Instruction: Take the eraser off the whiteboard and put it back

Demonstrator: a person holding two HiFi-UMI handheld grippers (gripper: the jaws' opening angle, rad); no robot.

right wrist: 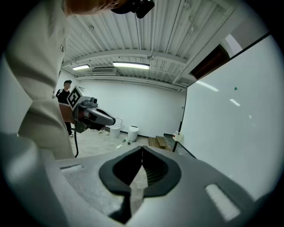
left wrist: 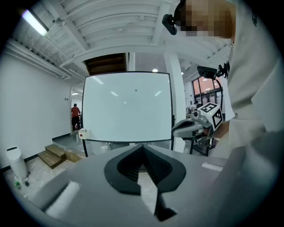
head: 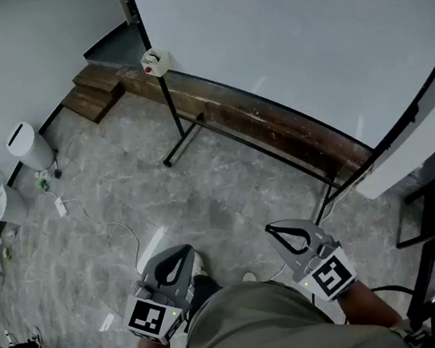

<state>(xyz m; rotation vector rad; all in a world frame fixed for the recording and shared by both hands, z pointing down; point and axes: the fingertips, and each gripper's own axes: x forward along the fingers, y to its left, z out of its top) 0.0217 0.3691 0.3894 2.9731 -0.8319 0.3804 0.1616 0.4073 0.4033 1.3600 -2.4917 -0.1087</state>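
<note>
Head view: one eraser sat at the lower-left corner of the one whiteboard, well ahead of the left gripper and right gripper. It was too small to tell its long axis. One white bin stood far ahead-left, contents unseen.
Left gripper view: jaws pressed together, nothing between; eraser ahead-left.
Right gripper view: jaws pressed together, nothing between; eraser ahead-right.
</note>
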